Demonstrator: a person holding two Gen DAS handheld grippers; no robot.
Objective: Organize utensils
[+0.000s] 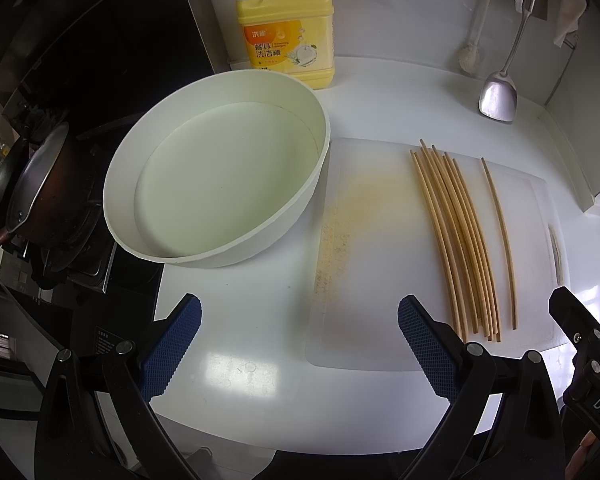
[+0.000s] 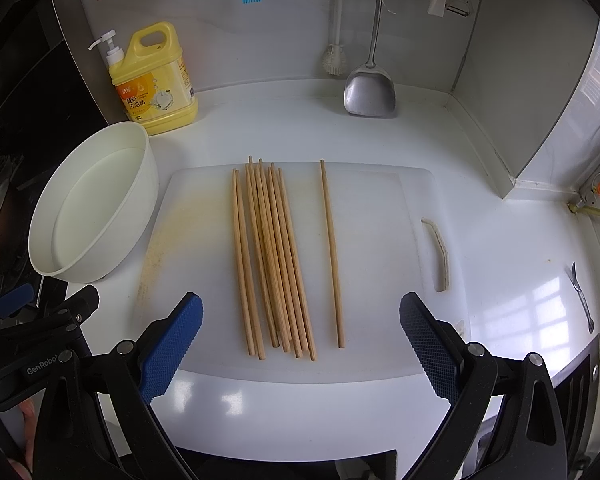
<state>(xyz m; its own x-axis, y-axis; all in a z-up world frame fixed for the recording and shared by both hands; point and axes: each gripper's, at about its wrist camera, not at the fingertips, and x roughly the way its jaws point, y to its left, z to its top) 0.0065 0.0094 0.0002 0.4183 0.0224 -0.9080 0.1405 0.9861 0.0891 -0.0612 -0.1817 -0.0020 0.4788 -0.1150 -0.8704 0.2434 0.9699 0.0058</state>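
Several wooden chopsticks (image 2: 270,260) lie in a bunch on a white cutting board (image 2: 380,220), with a single chopstick (image 2: 331,256) apart to their right. In the left wrist view the bunch (image 1: 458,240) and the single chopstick (image 1: 500,244) sit at the right of the board (image 1: 360,240). An empty white basin (image 1: 216,168) stands left of the board, also seen as the basin (image 2: 96,208). My left gripper (image 1: 300,348) is open over the counter's near edge, holding nothing. My right gripper (image 2: 300,348) is open just short of the chopsticks' near ends.
A yellow detergent bottle (image 1: 286,28) stands behind the basin. A steel spatula (image 2: 370,88) and a white brush (image 2: 334,56) hang at the back wall. A dark pan (image 1: 40,188) sits on the stove at left. A small metal tool (image 2: 580,292) lies on the counter at right.
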